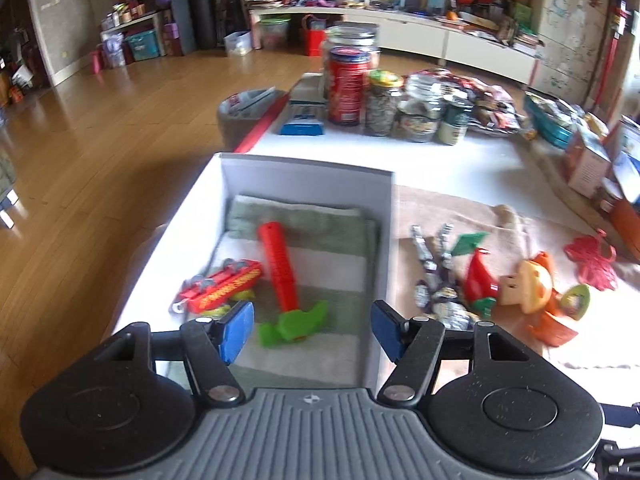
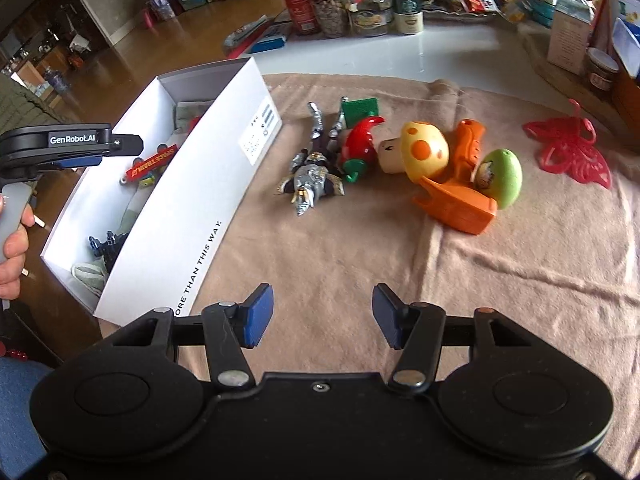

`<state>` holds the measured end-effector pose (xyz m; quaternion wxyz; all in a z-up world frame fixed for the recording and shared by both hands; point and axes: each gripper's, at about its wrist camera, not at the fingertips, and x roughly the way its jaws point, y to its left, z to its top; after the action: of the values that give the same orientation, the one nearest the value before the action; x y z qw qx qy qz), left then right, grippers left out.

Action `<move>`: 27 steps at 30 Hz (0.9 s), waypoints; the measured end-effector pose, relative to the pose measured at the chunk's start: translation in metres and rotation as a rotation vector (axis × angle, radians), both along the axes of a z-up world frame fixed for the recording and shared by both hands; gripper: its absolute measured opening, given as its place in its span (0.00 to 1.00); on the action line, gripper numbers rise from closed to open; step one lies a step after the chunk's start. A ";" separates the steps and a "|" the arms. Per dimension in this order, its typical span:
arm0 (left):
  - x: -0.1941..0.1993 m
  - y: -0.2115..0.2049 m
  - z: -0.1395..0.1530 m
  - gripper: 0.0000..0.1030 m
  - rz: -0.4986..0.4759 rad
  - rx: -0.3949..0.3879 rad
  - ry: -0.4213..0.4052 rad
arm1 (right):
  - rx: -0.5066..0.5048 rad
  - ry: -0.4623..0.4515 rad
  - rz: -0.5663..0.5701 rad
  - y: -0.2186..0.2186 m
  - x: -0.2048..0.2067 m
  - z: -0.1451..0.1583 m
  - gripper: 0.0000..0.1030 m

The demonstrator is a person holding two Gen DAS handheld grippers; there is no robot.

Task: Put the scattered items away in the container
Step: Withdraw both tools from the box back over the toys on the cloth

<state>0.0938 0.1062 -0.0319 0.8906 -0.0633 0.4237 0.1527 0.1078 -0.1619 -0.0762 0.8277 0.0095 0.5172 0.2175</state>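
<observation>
While the left gripper (image 1: 312, 330) is hanging over the white rectangular cardboard box (image 2: 224, 152) with its blue-padded jaws spread and nothing between them, the red-handled, green-headed plastic toy hammer (image 1: 282, 280) is lying inside on the folded green-and-white striped towel (image 1: 316, 220), beside the red toy vehicle with yellow lettering (image 1: 222, 286). The right gripper (image 2: 322, 316) is hovering over the tan cloth (image 2: 460, 300) with jaws also apart and empty, facing the scattered toys well ahead of it. Probable next target is the silver-and-dark plastic robot figure (image 2: 310, 176), lying flat just beside the box wall; its long axis is running toward and away from the right wrist camera, pointed head end toward the camera, legs toward the jars at the back (slightly tilted left at the legs). Risks, as judgement: the figure's thin limbs are splaying, so a pinch across a leg instead of the torso could be letting it swing or drop; the red-and-green chilli-shaped toy (image 2: 360, 146) is touching or nearly touching its side, so wide jaws may be dragging that along too. The yellow orange-spotted mushroom toy (image 2: 424, 152), green egg-shaped toy (image 2: 502, 178) and orange plastic toy piece (image 2: 456, 204) are piling against each other, so pulling one may be tumbling the rest. The box wall is light; a bump from either gripper could be shoving it.
</observation>
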 end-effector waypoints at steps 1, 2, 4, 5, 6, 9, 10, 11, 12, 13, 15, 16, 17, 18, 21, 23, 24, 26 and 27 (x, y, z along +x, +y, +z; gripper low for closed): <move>0.000 -0.007 0.002 0.65 -0.016 0.000 -0.002 | -0.002 -0.002 -0.012 -0.007 -0.001 0.001 0.55; -0.001 -0.016 0.004 0.67 -0.035 0.000 -0.005 | -0.004 -0.003 -0.025 -0.013 -0.003 0.002 0.55; -0.001 -0.034 0.008 0.70 -0.068 0.005 -0.010 | -0.006 -0.006 -0.052 -0.027 -0.005 0.003 0.55; -0.001 -0.045 0.009 0.73 -0.090 0.007 -0.010 | -0.007 -0.007 -0.068 -0.035 -0.006 0.004 0.56; 0.000 -0.056 0.010 0.74 -0.113 0.008 -0.008 | -0.009 -0.007 -0.083 -0.042 -0.007 0.004 0.56; 0.004 -0.089 0.011 0.77 -0.176 0.018 0.003 | -0.011 -0.008 -0.132 -0.066 -0.009 0.005 0.58; 0.005 -0.099 0.010 0.77 -0.195 0.020 0.008 | -0.010 -0.006 -0.146 -0.073 -0.009 0.005 0.58; 0.007 -0.110 0.010 0.77 -0.216 0.020 0.013 | -0.010 -0.004 -0.160 -0.081 -0.010 0.004 0.58; 0.009 -0.122 0.009 0.77 -0.236 0.020 0.018 | -0.010 -0.004 -0.177 -0.088 -0.011 0.004 0.58; 0.011 -0.132 0.008 0.78 -0.253 0.020 0.024 | -0.010 -0.004 -0.191 -0.096 -0.011 0.003 0.58; 0.015 -0.152 0.005 0.78 -0.284 0.018 0.039 | -0.013 -0.008 -0.220 -0.109 -0.012 0.003 0.58; 0.017 -0.162 0.003 0.78 -0.297 0.014 0.044 | -0.015 -0.011 -0.235 -0.117 -0.012 0.004 0.58; 0.019 -0.171 0.001 0.79 -0.309 0.008 0.051 | -0.018 -0.014 -0.248 -0.123 -0.011 0.004 0.59; 0.021 -0.179 -0.001 0.79 -0.317 0.004 0.060 | -0.019 -0.017 -0.260 -0.129 -0.010 0.004 0.59; 0.029 -0.202 -0.008 0.81 -0.337 -0.002 0.089 | -0.037 -0.037 -0.296 -0.144 -0.002 0.006 0.59; 0.034 -0.213 -0.014 0.86 -0.362 -0.003 0.100 | -0.059 -0.049 -0.313 -0.151 0.005 0.006 0.62; 0.037 -0.218 -0.017 0.87 -0.373 -0.001 0.103 | -0.067 -0.051 -0.320 -0.153 0.009 0.006 0.63; 0.045 -0.228 -0.024 0.88 -0.398 0.009 0.105 | -0.079 -0.052 -0.334 -0.158 0.019 0.003 0.65; 0.049 -0.232 -0.028 0.88 -0.407 0.014 0.106 | -0.085 -0.048 -0.338 -0.160 0.024 0.001 0.65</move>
<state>0.1430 -0.1256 -0.0596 0.8799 0.0379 0.4730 -0.0240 0.1316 -0.3218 -0.0747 0.8642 0.0560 0.4971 0.0531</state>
